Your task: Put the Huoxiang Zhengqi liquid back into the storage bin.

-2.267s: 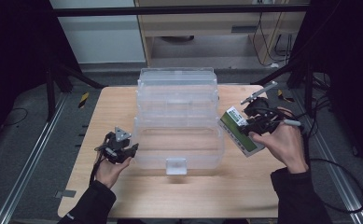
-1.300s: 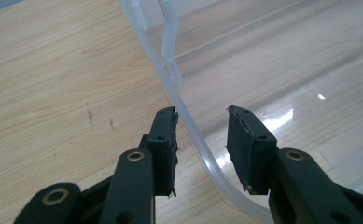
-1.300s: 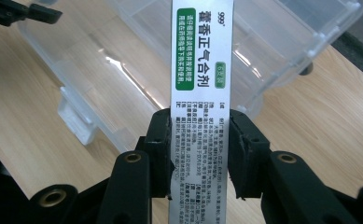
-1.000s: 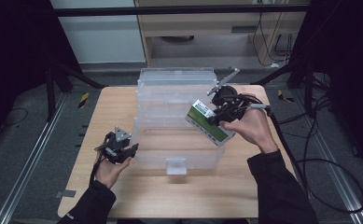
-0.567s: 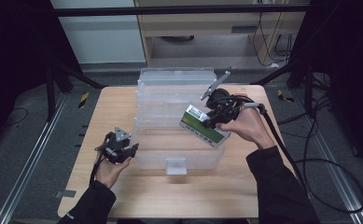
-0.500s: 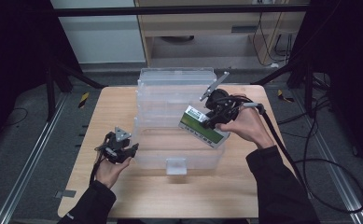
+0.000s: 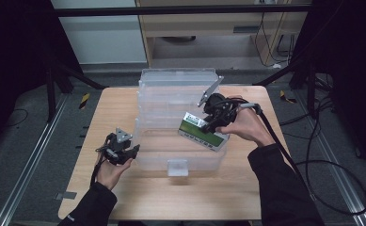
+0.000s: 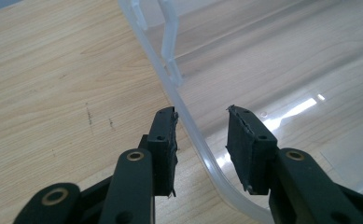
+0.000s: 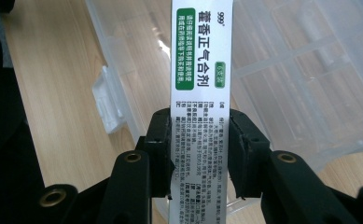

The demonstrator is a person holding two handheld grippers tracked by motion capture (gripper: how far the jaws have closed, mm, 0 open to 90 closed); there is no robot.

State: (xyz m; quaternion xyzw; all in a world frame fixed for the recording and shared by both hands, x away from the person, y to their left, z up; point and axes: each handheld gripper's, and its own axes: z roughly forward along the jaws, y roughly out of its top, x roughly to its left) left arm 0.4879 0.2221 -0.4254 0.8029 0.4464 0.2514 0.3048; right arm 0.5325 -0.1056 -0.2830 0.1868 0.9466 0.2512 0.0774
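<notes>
The right claw point(image 7: 208, 123) is pinching the medicine box point(image 7: 203, 132) edge-on over the open plastic bin point(image 7: 171, 162), probably to drop it in, while the left claw point(image 8: 201, 140), spread, straddles the bin's rim on the worktop point(image 7: 115, 110).

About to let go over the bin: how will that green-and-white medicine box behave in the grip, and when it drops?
The medicine box looks like thin cardboard, so probably light and slightly crushable; the right gripper pinches its narrow sides without visible denting. Its flat faces suggest it won't roll, likely landing flat in the clear plastic bin. The printed surface seems smooth, so it may slip if tilted.
</notes>
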